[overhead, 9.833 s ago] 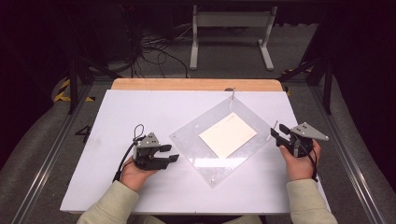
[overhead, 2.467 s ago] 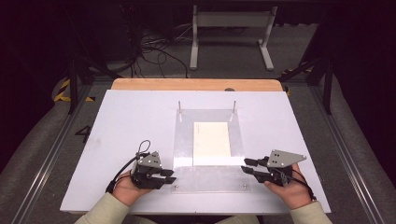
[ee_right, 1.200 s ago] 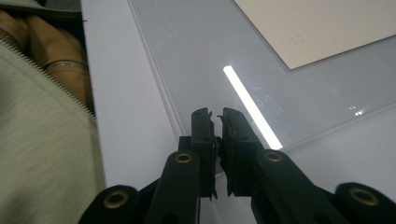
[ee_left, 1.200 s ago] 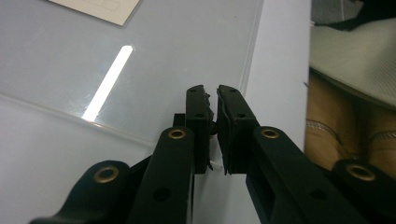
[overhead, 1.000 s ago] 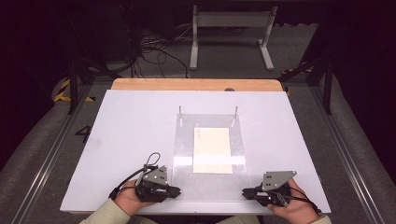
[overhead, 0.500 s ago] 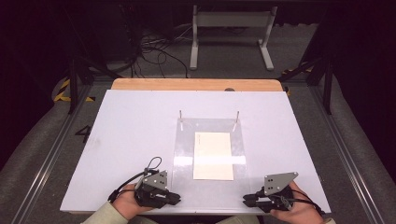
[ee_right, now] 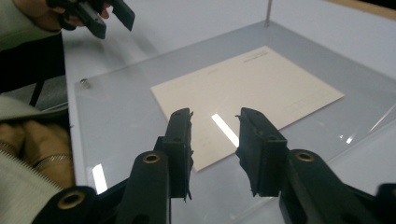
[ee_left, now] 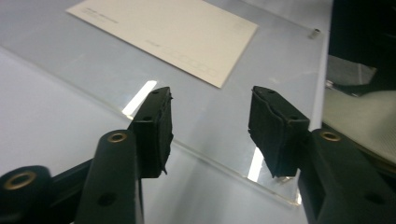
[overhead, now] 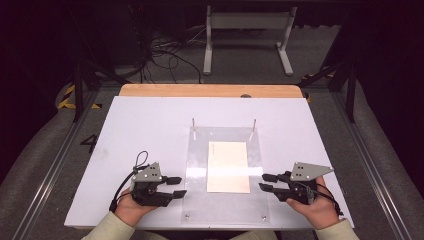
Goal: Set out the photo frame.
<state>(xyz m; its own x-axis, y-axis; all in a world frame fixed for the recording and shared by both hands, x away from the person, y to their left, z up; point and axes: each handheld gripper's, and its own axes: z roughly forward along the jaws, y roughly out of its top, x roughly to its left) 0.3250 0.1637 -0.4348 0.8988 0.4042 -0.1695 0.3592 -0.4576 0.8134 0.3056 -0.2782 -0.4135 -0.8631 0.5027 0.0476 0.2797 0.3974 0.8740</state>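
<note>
The left gripper is seen released: its jaws have just been opening, and nothing is held between them. It is held just beside the left edge of the clear acrylic sheet, the pads apart from that edge and slightly above it. The right gripper is likewise let go; its jaws have also just been opening and are parted with nothing pinched, poised at the sheet's right edge. Against the pictures of a second ago, when both grippers were clamped on the sheet's near corners, the sheet is now left lying flat and square on the white surface, its far edge set by the two upright pins. The cream card is seen lying under or within the sheet, near its middle; which of the two cannot be told. From this the placing of the sheet is judged to be finished, and the hands free to be withdrawn.
</note>
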